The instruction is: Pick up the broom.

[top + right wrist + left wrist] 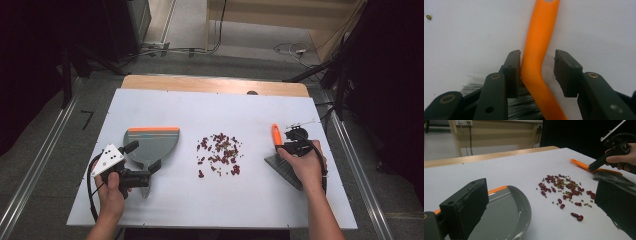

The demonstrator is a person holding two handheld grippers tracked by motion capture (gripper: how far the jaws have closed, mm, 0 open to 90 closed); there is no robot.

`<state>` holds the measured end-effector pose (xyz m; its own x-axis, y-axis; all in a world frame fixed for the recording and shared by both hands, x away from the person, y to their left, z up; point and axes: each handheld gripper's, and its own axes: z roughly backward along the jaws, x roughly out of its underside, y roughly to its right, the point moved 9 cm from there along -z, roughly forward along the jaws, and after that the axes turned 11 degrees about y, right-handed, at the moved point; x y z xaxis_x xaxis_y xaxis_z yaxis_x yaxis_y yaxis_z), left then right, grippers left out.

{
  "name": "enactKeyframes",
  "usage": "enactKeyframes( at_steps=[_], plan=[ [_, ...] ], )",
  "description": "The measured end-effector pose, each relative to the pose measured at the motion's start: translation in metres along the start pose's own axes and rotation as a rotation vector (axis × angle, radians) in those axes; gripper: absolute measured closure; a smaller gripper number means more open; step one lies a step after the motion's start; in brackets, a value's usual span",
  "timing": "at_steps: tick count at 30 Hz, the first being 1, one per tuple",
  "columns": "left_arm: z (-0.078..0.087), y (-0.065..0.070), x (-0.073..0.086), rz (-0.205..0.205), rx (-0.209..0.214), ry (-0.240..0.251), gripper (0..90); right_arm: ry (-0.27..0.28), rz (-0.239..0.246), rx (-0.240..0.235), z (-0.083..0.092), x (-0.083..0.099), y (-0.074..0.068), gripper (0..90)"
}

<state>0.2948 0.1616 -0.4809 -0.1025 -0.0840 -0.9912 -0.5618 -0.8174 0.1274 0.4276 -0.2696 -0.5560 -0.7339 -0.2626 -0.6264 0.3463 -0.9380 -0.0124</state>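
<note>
Right hand-held gripper (537, 58) down at the brush (283, 163), jaws spread to either side of its orange handle (539, 37): one pad against the handle or almost so, the other clearly apart from it, so no pinch yet. Grey bristles fanned out flat on the white worktop (200, 205) beneath.

Left hand-held gripper (144, 157) spread wide too, poised over the near end of the grey dustpan (152, 142), gripping nothing as far as can be told. Dustpan flat on the worktop, orange lip toward the far edge.

Red beans and small green ones (220, 149) scattered loose mid-worktop, between dustpan and brush, well apart from both. None in the pan.

Judged barely begun: neither tool lifted, nothing swept. Left to do, by the look of it: close on the brush handle, take hold of the dustpan, bring its lip to the pile, sweep the beans in.

Nothing between tools and pile. One stray green bean (428, 17) lying off toward the brush, easy to miss. Beyond the worktop, cables (295, 50) on the floor and dark stands at both sides, all out of reach.
</note>
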Motion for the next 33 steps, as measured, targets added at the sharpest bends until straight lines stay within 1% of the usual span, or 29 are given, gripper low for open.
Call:
enactKeyframes(
  at_steps=[1, 2, 5, 7, 8, 10, 14, 16, 17, 18, 21, 22, 23, 25, 27, 28, 30, 31, 32, 33],
  plan=[
    [0.000, 0.000, 0.000, 0.000, -0.001, 0.000, 0.0, -0.005, -0.009, -0.003, -0.001, 0.001, 0.000, 58.6],
    [0.000, 0.000, 0.000, 0.000, -0.001, -0.001, 0.0, -0.004, -0.008, 0.001, -0.002, 0.001, 0.000, 59.2],
    [0.000, -0.001, 0.000, -0.001, -0.003, -0.003, 0.0, 0.002, 0.015, 0.004, -0.002, 0.002, -0.002, 63.9],
    [0.000, -0.001, 0.001, -0.002, -0.004, -0.006, 0.0, 0.000, 0.023, 0.009, -0.003, 0.002, -0.003, 64.2],
    [-0.001, -0.001, 0.001, 0.005, -0.005, -0.004, 0.0, -0.004, 0.025, 0.012, -0.003, 0.002, -0.003, 64.3],
    [-0.003, 0.000, 0.003, 0.004, -0.003, -0.010, 0.0, -0.011, 0.028, 0.005, -0.003, 0.002, -0.004, 64.5],
    [-0.006, 0.006, 0.004, -0.008, 0.008, -0.022, 0.0, -0.018, -0.019, 0.000, -0.003, 0.001, -0.002, 67.7],
    [-0.007, 0.009, 0.005, -0.014, 0.018, -0.025, 0.0, -0.014, -0.028, -0.007, -0.003, 0.001, -0.002, 68.2],
    [-0.008, 0.011, 0.006, -0.016, 0.022, -0.030, 0.0, -0.003, -0.021, -0.014, -0.003, 0.002, -0.001, 68.2],
    [-0.008, 0.012, 0.006, -0.019, 0.024, -0.031, 0.0, 0.004, -0.028, -0.016, -0.003, 0.002, -0.001, 68.2],
    [-0.009, 0.013, 0.006, -0.025, 0.031, -0.033, 0.0, 0.019, -0.030, -0.017, -0.003, 0.002, -0.001, 68.3],
    [-0.009, 0.013, 0.005, -0.024, 0.030, -0.034, 0.0, 0.028, -0.031, -0.018, -0.002, 0.002, -0.001, 68.2],
    [-0.009, 0.012, 0.005, -0.022, 0.028, -0.031, 0.0, 0.064, -0.031, -0.036, -0.001, 0.001, -0.002, 68.3],
    [-0.007, 0.010, 0.003, -0.020, 0.023, -0.027, 0.0, 0.112, -0.049, -0.050, 0.003, -0.002, 0.001, 68.3],
    [-0.007, 0.009, 0.002, -0.015, 0.022, -0.022, 0.0, 0.166, -0.083, -0.087, 0.010, -0.005, 0.002, 68.4],
    [-0.006, 0.009, 0.002, -0.013, 0.021, -0.021, 0.0, 0.192, -0.100, -0.095, 0.014, -0.006, 0.004, 68.5],
    [-0.005, 0.008, 0.000, -0.010, 0.016, -0.015, 0.0, 0.243, -0.115, -0.115, 0.019, -0.008, 0.005, 68.5],
    [-0.005, 0.008, 0.000, -0.010, 0.016, -0.015, 0.0, 0.243, -0.115, -0.115, 0.019, -0.008, 0.005, 68.5],
    [-0.005, 0.008, 0.000, -0.014, 0.015, -0.014, 0.0, 0.282, -0.118, -0.131, 0.022, -0.008, 0.006, 68.6],
    [-0.004, 0.008, -0.001, -0.013, 0.016, -0.012, 0.0, 0.305, -0.123, -0.135, 0.024, -0.008, 0.006, 68.6]
  ],
)
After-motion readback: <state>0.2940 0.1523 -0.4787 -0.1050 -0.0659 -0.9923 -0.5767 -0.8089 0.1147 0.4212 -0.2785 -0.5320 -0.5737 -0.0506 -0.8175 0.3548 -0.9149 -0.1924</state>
